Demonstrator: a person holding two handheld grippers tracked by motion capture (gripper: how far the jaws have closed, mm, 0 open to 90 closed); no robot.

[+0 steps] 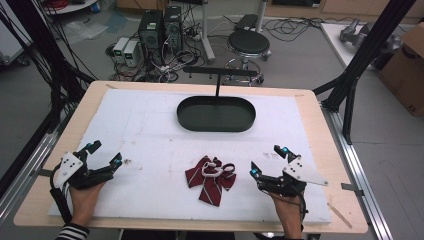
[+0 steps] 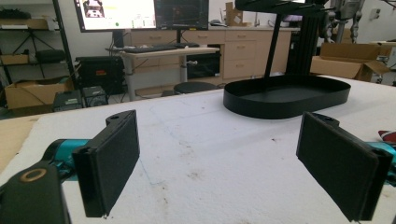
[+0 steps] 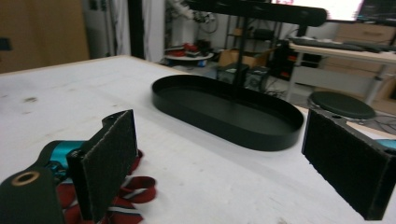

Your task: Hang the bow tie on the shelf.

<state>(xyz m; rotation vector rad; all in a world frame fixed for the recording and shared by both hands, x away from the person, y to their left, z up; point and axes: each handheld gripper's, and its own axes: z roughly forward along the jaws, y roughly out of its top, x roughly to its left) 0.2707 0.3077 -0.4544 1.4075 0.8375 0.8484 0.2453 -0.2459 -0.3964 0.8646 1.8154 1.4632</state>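
The red striped bow tie (image 1: 211, 178) lies flat on the white worktop (image 1: 150, 135), between my hands. My right claw (image 1: 263, 161) sits just beside it, jaws wide and empty — my left claw (image 1: 105, 153) too, farther off. The black tray (image 1: 216, 114) waits behind.

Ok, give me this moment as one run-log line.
left claw: open, empty | right claw: open, empty | striped bow tie: flat on white mat, between claws | black oval tray: empty, behind
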